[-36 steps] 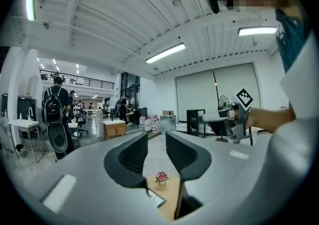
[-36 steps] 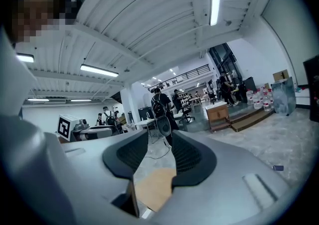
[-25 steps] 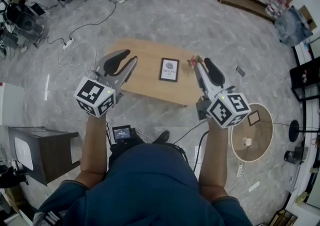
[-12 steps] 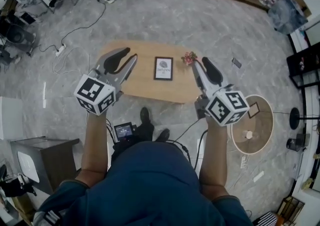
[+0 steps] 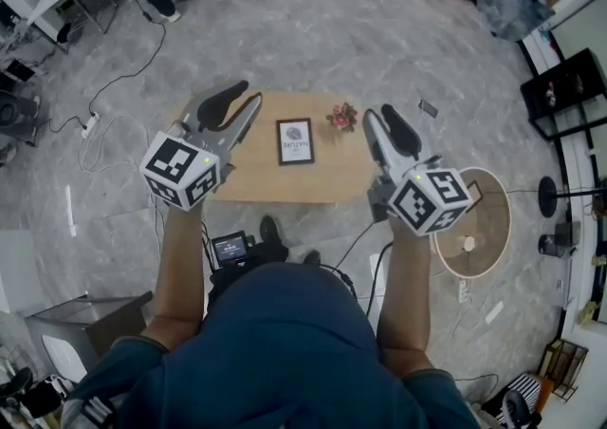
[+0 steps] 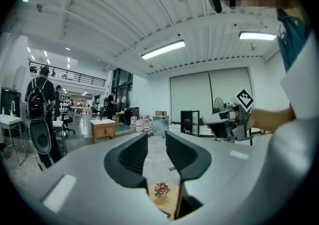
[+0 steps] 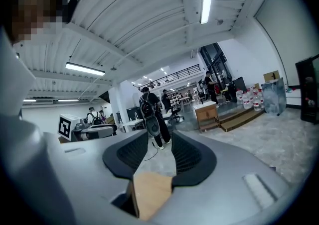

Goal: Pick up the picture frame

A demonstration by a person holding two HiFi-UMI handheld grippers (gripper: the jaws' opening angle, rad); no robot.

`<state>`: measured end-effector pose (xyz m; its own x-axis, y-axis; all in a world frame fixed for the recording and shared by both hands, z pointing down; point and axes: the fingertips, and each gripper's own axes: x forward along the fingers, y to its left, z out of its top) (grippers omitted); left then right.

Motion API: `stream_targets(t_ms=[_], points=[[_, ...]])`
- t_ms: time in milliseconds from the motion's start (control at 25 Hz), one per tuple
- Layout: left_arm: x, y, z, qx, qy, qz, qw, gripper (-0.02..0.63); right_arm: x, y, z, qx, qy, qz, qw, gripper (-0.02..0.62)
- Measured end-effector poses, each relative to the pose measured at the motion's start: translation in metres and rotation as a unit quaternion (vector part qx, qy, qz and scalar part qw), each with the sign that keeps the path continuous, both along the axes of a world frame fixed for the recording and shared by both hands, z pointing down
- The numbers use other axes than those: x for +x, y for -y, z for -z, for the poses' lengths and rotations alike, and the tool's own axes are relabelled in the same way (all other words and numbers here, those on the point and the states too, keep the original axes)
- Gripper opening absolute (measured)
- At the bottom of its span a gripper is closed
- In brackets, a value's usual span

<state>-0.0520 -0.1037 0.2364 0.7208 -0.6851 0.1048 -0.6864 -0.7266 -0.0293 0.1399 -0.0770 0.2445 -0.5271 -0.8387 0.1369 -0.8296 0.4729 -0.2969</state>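
Observation:
A small dark-edged picture frame (image 5: 295,140) with a white print lies flat in the middle of a low oval wooden table (image 5: 256,176). My left gripper (image 5: 240,102) hangs over the table's left end, jaws apart with nothing between them. Over the table's right end is my right gripper (image 5: 384,123), also open and empty. Both are held above the table, well clear of the frame. In the left gripper view (image 6: 156,148) only the flowers and a strip of tabletop show between the jaws. The right gripper view (image 7: 162,150) shows just a corner of the tabletop.
A small pot of pink flowers (image 5: 341,117) stands on the table right of the frame. A round wicker stool (image 5: 479,228) is on the floor at the right, a grey cabinet (image 5: 76,323) at lower left. Cables (image 5: 123,76) trail over the marble floor. People stand at far desks.
The view has pulled back: the table and frame look smaller and have slid left. Both grippers stay open in much the same hold above the table's ends.

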Motion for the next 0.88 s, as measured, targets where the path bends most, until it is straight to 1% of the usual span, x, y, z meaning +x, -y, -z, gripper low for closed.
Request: stream_targets(t_ms=[240, 480, 720, 880], points=[[-0.011, 0.029, -0.006, -0.002, -0.003, -0.02, 0.9998, 0.112, -0.012, 0.022, -0.005, -0.003, -0.003, -0.02, 1.0, 0.13], [-0.026, 0.055, -0.011, -0.008, -0.019, -0.031, 0.9993, 0.11, -0.027, 0.044, -0.009, -0.014, -0.02, -0.031, 0.999, 0.13], [-0.031, 0.07, -0.024, -0.02, -0.035, -0.041, 0.9983, 0.109, -0.039, 0.059, -0.021, -0.03, -0.035, -0.033, 0.998, 0.13], [-0.047, 0.076, -0.035, -0.032, -0.036, -0.03, 0.9984, 0.109, -0.053, 0.073, -0.034, -0.044, -0.034, -0.022, 0.998, 0.13]])
